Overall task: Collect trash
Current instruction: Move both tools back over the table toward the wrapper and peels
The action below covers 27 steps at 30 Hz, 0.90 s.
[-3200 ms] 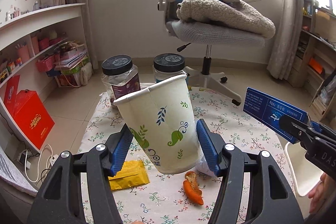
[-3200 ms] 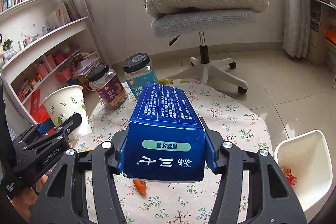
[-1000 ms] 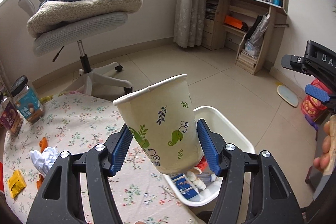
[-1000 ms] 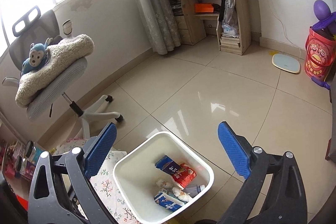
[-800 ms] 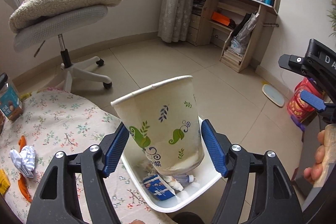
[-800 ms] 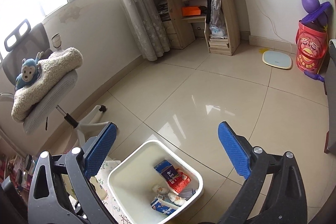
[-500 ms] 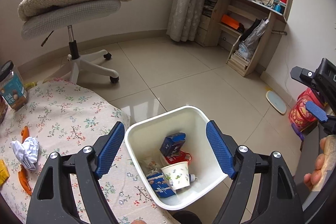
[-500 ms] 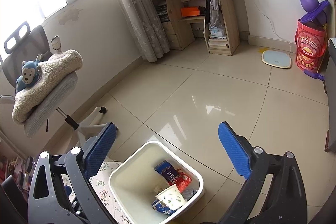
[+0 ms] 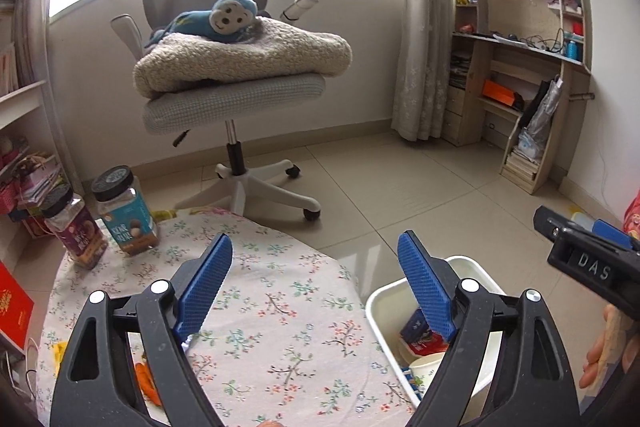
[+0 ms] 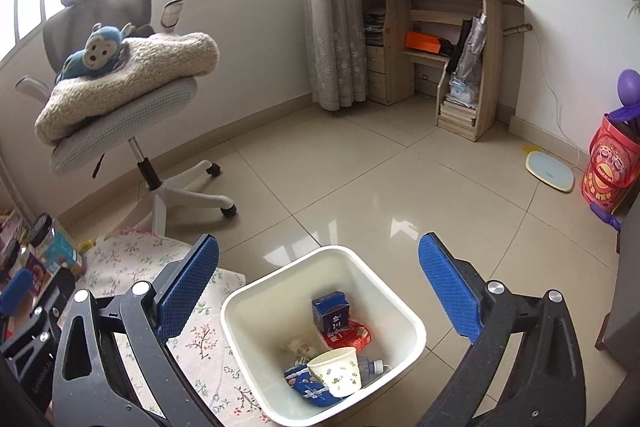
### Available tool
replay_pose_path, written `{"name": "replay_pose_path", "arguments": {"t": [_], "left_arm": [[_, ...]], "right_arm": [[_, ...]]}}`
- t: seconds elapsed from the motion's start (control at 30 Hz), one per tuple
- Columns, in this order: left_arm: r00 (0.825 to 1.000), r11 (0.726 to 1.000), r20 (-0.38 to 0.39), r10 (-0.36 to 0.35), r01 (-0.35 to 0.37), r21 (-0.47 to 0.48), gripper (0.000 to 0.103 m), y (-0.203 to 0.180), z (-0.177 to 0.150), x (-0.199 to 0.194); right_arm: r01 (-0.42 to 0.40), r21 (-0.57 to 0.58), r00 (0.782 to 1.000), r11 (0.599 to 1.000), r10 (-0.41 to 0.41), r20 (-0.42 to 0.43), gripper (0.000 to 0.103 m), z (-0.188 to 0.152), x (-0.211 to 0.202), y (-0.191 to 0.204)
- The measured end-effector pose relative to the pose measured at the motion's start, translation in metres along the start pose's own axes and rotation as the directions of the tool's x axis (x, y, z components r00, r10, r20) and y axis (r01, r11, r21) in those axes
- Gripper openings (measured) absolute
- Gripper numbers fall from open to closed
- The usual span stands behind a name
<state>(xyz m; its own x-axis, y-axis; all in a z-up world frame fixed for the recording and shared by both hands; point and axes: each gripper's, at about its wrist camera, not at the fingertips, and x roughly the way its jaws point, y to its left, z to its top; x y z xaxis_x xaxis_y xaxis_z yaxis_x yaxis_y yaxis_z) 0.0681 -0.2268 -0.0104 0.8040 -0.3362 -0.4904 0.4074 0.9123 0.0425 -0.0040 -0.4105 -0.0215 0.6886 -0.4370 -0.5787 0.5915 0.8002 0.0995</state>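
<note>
Paper cup [image 10: 336, 371] lies in square white plastic bin [image 10: 404, 311]; left hand-held gripper [image 9: 316, 287] opening, right [image 10: 320, 287] wide, both empty.

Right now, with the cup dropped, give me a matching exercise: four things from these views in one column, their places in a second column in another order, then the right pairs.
Things:
1. paper cup
2. toy monkey
3. jars
4. orange box

Places:
A. on the floral tablecloth
B. on a shelf of the wooden desk
C. inside the white bin
D. on the blanket on the office chair

Pairs: 1-C, 2-D, 3-A, 4-B
</note>
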Motion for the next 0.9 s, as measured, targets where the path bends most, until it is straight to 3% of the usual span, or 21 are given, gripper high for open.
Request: {"name": "replay_pose_path", "arguments": {"t": [0.23, 0.6, 0.9], "left_arm": [[0.995, 0.995, 0.002, 0.095, -0.095, -0.035, 0.086, 0.048, -0.012, -0.006], [0.977, 0.973, -0.072, 0.200, -0.207, -0.104, 0.086, 0.117, -0.034, -0.001], [0.943, 0.943, -0.161, 0.292, -0.312, -0.116, 0.086, 0.176, -0.055, 0.004]], "right_arm": [[-0.042, -0.143, 0.999, 0.989, 0.043, 0.009, 0.096, -0.013, -0.005, 0.063], [-0.115, -0.245, 0.993, 0.963, 0.109, -0.036, 0.096, -0.033, -0.004, 0.135], [-0.194, -0.317, 0.980, 0.928, 0.173, -0.094, 0.096, -0.052, 0.001, 0.196]]}}
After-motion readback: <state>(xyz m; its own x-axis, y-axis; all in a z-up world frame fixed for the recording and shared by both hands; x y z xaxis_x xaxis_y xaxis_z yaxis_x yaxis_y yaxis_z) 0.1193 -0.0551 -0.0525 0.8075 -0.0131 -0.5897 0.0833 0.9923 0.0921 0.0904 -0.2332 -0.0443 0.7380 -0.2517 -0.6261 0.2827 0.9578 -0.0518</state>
